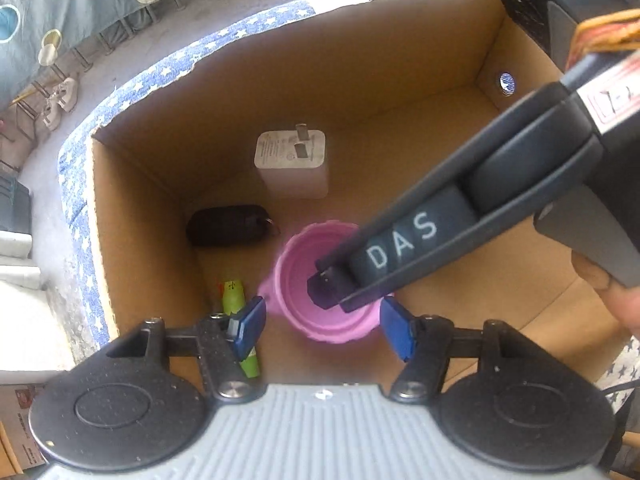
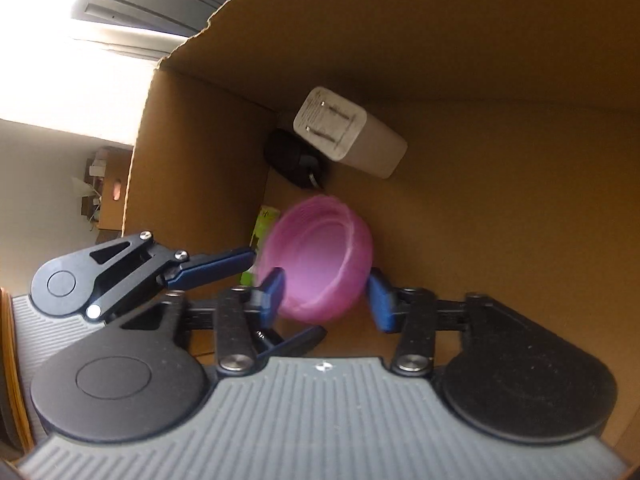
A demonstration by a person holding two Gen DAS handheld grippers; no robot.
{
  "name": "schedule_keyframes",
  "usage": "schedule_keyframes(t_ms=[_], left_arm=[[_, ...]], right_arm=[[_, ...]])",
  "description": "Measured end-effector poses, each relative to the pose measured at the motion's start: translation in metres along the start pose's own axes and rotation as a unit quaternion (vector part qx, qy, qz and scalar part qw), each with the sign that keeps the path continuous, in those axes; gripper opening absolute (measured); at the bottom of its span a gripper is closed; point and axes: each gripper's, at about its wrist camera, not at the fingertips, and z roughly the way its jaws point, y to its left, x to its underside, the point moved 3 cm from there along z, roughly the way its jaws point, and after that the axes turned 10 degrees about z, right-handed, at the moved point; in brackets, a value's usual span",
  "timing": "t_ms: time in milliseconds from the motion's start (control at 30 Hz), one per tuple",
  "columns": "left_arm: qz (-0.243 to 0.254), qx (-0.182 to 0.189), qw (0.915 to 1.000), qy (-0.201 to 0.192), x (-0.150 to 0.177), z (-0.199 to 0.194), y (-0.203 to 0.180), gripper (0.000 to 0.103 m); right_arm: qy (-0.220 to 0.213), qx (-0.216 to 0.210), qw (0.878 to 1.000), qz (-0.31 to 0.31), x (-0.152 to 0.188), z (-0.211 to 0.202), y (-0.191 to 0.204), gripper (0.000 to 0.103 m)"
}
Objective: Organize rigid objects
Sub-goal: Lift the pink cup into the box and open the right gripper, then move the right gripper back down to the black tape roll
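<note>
Both grippers reached into the cardboard box (image 1: 132,208), where the pink bowl (image 1: 320,280) sat blurred between the spread pads of the left gripper (image 1: 322,326) and the right gripper (image 2: 326,296), neither pressing it, which looked like a drop into the box beside the white charger (image 1: 292,164), black pouch (image 1: 228,226) and green stick (image 1: 236,300). Whether the bowl rested on the floor was unclear, and the stick was half hidden.

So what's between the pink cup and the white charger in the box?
Bare cardboard floor, clear in the left wrist view. The black pouch sits off to one side of that gap, not between the pink cup and white charger.
</note>
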Motion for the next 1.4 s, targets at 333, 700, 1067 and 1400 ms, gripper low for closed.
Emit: schedule_keyframes(t_ms=[333, 700, 1067, 1400], left_arm=[[-0.024, -0.015, 0.9961, -0.083, 0.017, -0.055, -0.013, 0.073], [-0.032, -0.010, 0.9740, -0.224, 0.080, -0.152, -0.051, 0.084], [-0.073, 0.035, 0.9664, -0.244, 0.176, -0.146, -0.095, 0.086], [-0.080, 0.022, 0.9771, -0.196, 0.225, -0.099, -0.114, 0.086]], right_arm=[[-0.102, -0.044, 0.994, -0.018, 0.022, -0.057, -0.004, 0.070], [-0.283, -0.093, 0.953, -0.048, 0.151, -0.192, -0.029, 0.077], [-0.345, -0.093, 0.933, -0.034, 0.290, -0.182, -0.062, 0.086], [-0.291, -0.087, 0.953, -0.018, 0.308, -0.085, -0.048, 0.086]])
